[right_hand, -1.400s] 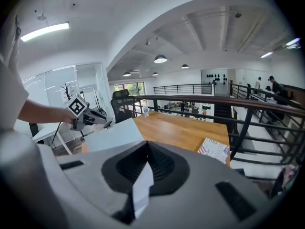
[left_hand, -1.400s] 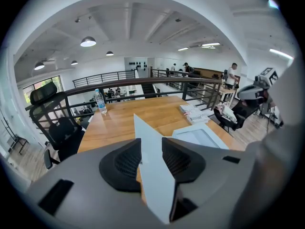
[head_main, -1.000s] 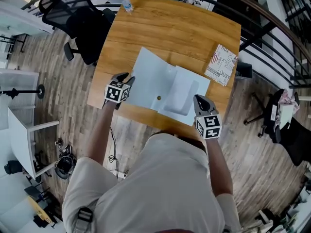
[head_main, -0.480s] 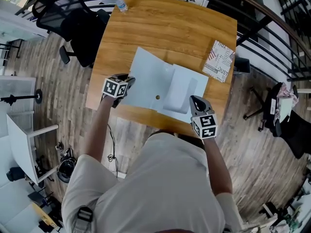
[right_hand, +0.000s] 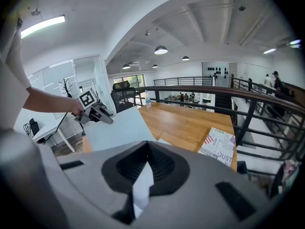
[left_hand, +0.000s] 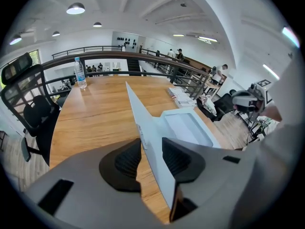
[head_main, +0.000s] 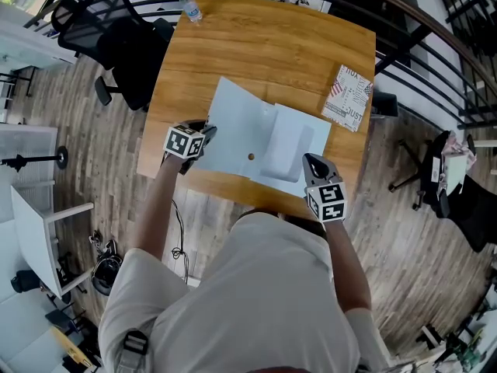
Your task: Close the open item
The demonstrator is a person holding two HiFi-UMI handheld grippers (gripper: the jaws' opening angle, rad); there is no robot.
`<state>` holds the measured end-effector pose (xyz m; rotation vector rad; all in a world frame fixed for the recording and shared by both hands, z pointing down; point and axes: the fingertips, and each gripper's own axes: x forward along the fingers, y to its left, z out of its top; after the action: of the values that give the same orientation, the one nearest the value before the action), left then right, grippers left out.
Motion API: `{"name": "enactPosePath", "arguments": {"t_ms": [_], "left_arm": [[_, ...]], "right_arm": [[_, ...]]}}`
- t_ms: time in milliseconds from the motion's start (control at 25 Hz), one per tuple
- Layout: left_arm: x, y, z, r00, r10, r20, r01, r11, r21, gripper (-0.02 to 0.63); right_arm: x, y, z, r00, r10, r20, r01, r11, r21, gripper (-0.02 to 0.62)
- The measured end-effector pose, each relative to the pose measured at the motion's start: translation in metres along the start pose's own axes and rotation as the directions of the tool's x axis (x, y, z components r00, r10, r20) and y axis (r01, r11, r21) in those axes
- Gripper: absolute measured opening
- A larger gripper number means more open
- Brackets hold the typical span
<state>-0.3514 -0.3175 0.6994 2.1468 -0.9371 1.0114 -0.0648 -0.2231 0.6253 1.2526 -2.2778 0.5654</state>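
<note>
A pale blue folder (head_main: pixel 256 142) lies open on the wooden table (head_main: pixel 264 45). My left gripper (head_main: pixel 203 130) holds the outer edge of its left cover (left_hand: pixel 143 123), which stands tilted up off the table between the pads. Its jaws (left_hand: pixel 150 151) have just been closing on that cover. My right gripper (head_main: pixel 313 162) is at the folder's right near corner. In the right gripper view (right_hand: pixel 147 168) its jaws are shut on a pale sheet edge of the folder (right_hand: pixel 114 125).
A booklet with red and white print (head_main: pixel 349 95) lies at the table's right edge. A water bottle (head_main: pixel 189 8) stands at the far left corner. A black office chair (head_main: pixel 124 45) is left of the table, and a dark railing runs behind it.
The left gripper has tipped slightly with the cover's edge between its pads. The folder and the right gripper sit where they were.
</note>
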Motion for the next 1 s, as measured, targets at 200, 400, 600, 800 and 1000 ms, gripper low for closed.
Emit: {"name": "enactPosePath", "arguments": {"t_ms": [200,400,600,800,1000], "left_arm": [[-0.003,-0.007,0.000,1.000,-0.005,-0.001,0.005,1.000,0.015,0.132],[-0.007,-0.021,0.004,1.000,-0.021,0.003,0.021,0.999,0.031,0.132],[-0.008,-0.042,0.012,0.999,-0.039,-0.005,0.039,0.997,0.062,0.132],[-0.008,-0.063,0.023,0.998,-0.055,-0.007,0.055,0.994,0.094,0.129],[-0.005,-0.081,0.035,0.999,-0.054,0.001,0.054,0.992,0.110,0.122]], "right_arm": [[-0.004,-0.001,-0.004,1.000,-0.001,0.001,0.001,1.000,0.007,0.003],[-0.009,-0.006,-0.009,1.000,-0.002,-0.001,0.002,1.000,0.012,0.003],[-0.018,-0.013,-0.013,1.000,-0.010,0.009,0.010,1.000,0.019,0.003],[-0.025,-0.021,-0.014,1.000,-0.016,0.017,0.015,1.000,0.022,0.003],[-0.035,-0.030,-0.017,1.000,-0.021,0.021,0.021,0.999,0.029,0.003]]}}
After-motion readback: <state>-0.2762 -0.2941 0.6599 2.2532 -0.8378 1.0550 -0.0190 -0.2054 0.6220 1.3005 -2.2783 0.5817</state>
